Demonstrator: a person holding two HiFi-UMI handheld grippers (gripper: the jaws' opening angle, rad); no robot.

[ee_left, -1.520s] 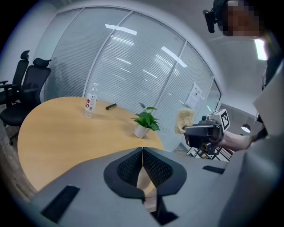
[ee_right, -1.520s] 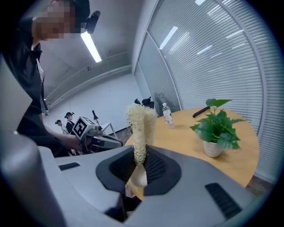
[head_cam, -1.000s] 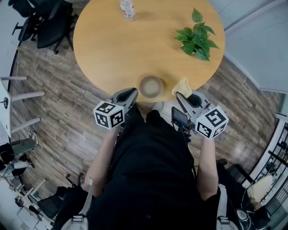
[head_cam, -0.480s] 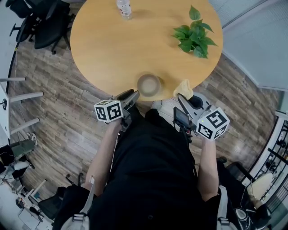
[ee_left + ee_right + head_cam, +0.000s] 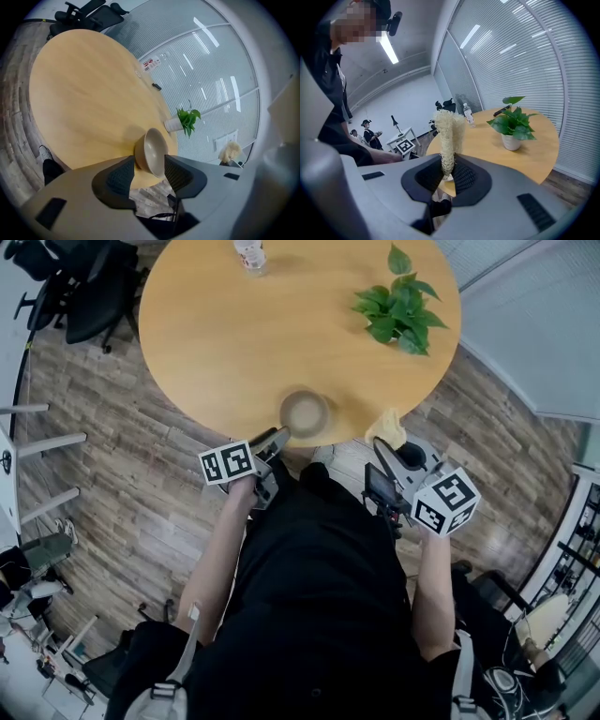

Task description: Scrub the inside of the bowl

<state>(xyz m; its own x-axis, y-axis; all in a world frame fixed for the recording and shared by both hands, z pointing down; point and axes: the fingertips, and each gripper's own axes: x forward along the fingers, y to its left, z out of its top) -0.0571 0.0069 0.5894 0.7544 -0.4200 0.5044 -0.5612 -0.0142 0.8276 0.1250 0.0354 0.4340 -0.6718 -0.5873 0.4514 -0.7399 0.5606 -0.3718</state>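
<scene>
Round table (image 5: pixel 234 334) edge holds bowl (image 5: pixel 305 412) between left tongs (image 5: pixel 149 169), just spreading wide; right tongs (image 5: pixel 448 174) pinch scrubber (image 5: pixel 449 136).

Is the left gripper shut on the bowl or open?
Open: the left gripper has just been opening its jaws; the bowl shows between them, unpressed, sitting on the table.

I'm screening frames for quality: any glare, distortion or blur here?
Head view: fisheye curving, even light, soft shadow beside the bowl. Left gripper view: dark corners, light streaks on the glass wall. Right gripper view: bright ceiling lamp, scrubber sharp.
</scene>
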